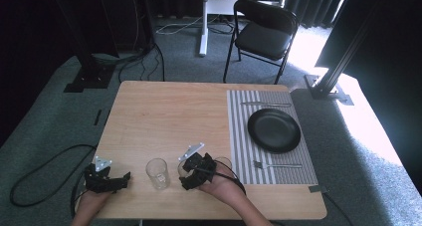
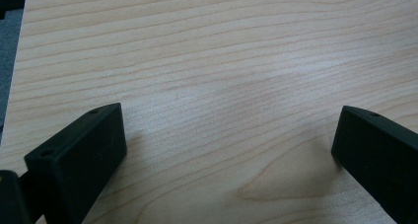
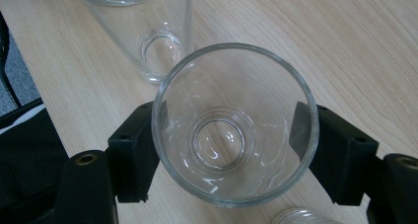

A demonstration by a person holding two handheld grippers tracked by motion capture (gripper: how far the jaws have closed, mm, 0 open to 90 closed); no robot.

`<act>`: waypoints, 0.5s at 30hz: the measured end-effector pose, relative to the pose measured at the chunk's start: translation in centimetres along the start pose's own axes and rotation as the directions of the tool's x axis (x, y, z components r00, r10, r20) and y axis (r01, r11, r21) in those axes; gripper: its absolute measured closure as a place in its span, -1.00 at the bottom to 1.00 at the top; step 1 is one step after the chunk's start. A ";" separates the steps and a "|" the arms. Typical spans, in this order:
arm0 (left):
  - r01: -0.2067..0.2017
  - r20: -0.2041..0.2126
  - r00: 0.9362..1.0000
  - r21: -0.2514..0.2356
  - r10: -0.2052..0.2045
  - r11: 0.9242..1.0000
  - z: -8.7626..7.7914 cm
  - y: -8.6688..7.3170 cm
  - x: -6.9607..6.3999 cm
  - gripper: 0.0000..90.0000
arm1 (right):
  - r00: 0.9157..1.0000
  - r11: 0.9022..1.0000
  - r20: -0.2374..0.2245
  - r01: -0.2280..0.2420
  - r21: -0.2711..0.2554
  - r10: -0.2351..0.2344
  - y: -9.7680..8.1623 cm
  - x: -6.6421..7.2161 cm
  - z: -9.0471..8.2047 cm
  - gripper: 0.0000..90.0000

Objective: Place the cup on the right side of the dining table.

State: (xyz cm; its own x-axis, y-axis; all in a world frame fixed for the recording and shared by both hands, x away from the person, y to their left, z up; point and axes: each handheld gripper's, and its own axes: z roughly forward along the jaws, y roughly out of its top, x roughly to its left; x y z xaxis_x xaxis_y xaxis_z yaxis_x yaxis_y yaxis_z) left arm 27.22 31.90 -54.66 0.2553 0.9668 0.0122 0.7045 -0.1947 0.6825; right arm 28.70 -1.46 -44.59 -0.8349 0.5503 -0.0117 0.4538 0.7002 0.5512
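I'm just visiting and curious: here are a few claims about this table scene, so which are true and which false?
1. The right gripper is closed on a clear glass. True.
2. The left gripper holds a fork. False: its jaws stand open over the bare table, with nothing between them.
3. A black plate lies on the striped mat. True.
4. The plate has food on it. False: it looks empty.
5. A second glass stands on the table between the two grippers. True.
6. The chair is white. False: it is black.
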 end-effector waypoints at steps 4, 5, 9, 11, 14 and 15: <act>0.000 0.000 1.000 0.000 0.000 1.000 0.0 0.0 0.0 -0.99 | 1.000 1.000 -0.004 -0.001 -0.007 0.001 0.2 -0.1 -0.2 -0.38; 0.000 0.000 1.000 0.000 0.000 1.000 0.0 0.0 0.0 -0.99 | 1.000 1.000 -0.003 0.006 -0.006 -0.006 0.3 -0.2 -0.3 -0.38; 0.000 0.000 1.000 -0.001 0.000 1.000 0.0 0.0 0.0 -0.99 | 1.000 1.000 0.010 0.010 -0.014 -0.010 0.6 -0.4 -0.8 -0.38; -0.001 0.000 1.000 0.000 0.001 1.000 0.0 0.0 0.0 -0.99 | 1.000 1.000 0.010 0.013 -0.013 -0.013 0.7 -0.6 -0.9 -0.38; -0.001 0.000 1.000 0.000 0.001 1.000 0.0 0.0 0.0 -0.99 | 1.000 1.000 0.013 0.006 -0.015 -0.005 0.9 -1.1 -1.1 -0.38; -0.001 0.000 1.000 0.000 0.001 1.000 0.0 0.0 0.0 -0.99 | 1.000 1.000 0.015 0.005 -0.016 -0.005 0.9 -1.2 -1.2 -0.38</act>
State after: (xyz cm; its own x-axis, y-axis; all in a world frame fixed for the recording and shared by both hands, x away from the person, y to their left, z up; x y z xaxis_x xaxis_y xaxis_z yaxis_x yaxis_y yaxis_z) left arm 27.22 31.91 -54.66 0.2557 0.9667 0.0126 0.7041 -0.1951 0.6827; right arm 29.75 -2.02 -43.09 -0.8321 0.5539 -0.0268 0.4448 0.6955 0.5643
